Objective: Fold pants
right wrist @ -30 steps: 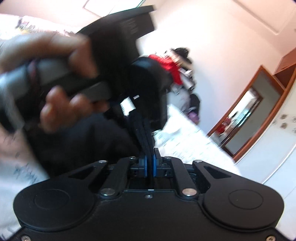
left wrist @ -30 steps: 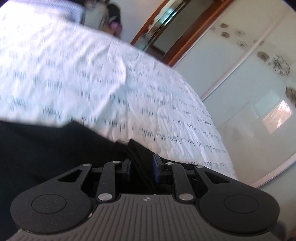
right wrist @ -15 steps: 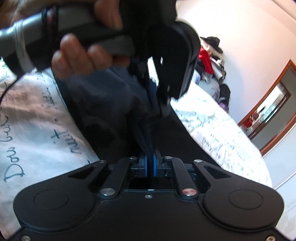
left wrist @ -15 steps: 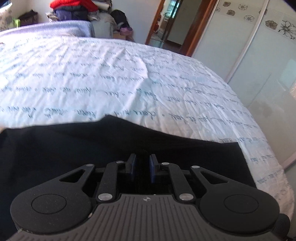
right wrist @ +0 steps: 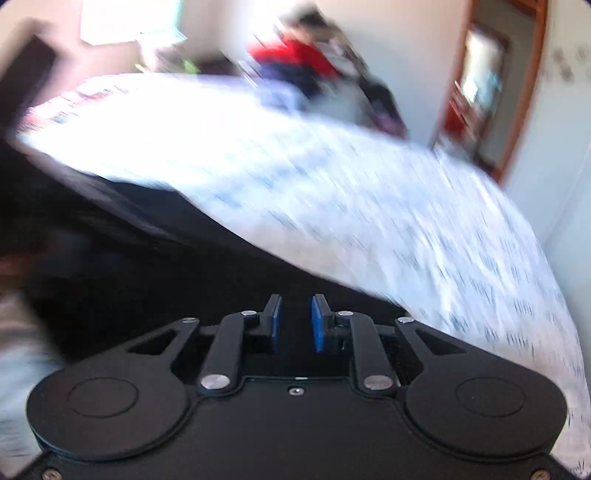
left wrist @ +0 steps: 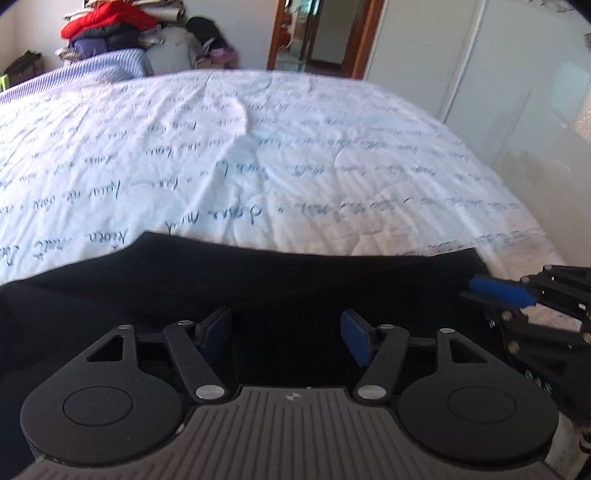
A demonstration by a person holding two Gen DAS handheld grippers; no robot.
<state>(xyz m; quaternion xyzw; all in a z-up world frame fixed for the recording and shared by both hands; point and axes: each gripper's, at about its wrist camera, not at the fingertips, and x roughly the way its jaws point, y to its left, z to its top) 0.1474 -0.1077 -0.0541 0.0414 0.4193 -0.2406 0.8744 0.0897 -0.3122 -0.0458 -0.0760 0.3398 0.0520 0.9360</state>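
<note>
The black pants (left wrist: 258, 273) lie flat on the white bed sheet (left wrist: 258, 155), with a straight far edge. My left gripper (left wrist: 286, 336) is open and empty, low over the near part of the pants. My right gripper (left wrist: 495, 291) shows at the right edge of the left wrist view, by the pants' right corner. In the blurred right wrist view my right gripper (right wrist: 295, 325) stands open a little with nothing between its pads, over the pants (right wrist: 166, 280).
The bed sheet (right wrist: 369, 206) has handwriting print and a raised crease in the middle. A pile of clothes (left wrist: 107, 33) sits beyond the bed's far end. A wooden door frame (left wrist: 362, 37) and white wardrobe doors (left wrist: 498, 74) stand at the right.
Both grippers have let go of the pants and opened. The pants now lie flat on the bed. The right gripper has swung away from the left one.
</note>
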